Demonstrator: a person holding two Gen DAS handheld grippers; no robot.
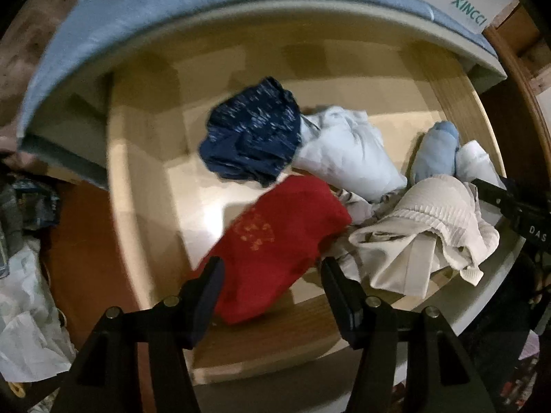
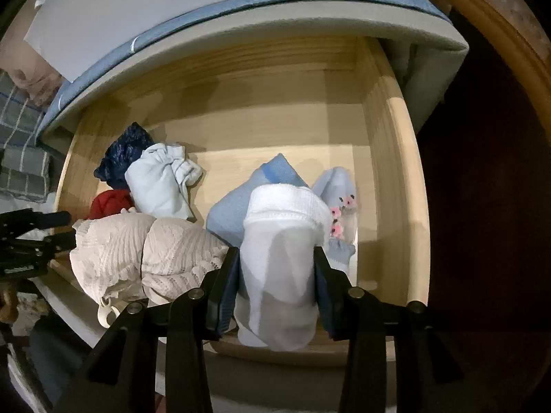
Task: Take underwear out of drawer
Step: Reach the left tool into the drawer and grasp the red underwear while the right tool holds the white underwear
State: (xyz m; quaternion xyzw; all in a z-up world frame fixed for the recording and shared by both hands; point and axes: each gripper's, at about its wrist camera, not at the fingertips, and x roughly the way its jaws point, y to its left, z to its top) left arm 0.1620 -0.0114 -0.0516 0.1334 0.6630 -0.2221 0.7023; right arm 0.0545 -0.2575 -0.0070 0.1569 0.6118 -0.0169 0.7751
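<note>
Mid-grab: right gripper [image 2: 275,258] clamped on white piece [image 2: 282,241] at drawer [image 2: 396,158] front. Left gripper [image 1: 272,268] wide open over red pair [image 1: 275,241], holding nothing; needs to close next imo.

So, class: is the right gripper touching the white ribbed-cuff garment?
Touching. The right wrist view shows the right gripper with both pads pressed against the white ribbed-cuff garment.

Blue-edged mattress [image 1: 103,34] above; dim wooden floor [image 1: 86,241].
</note>
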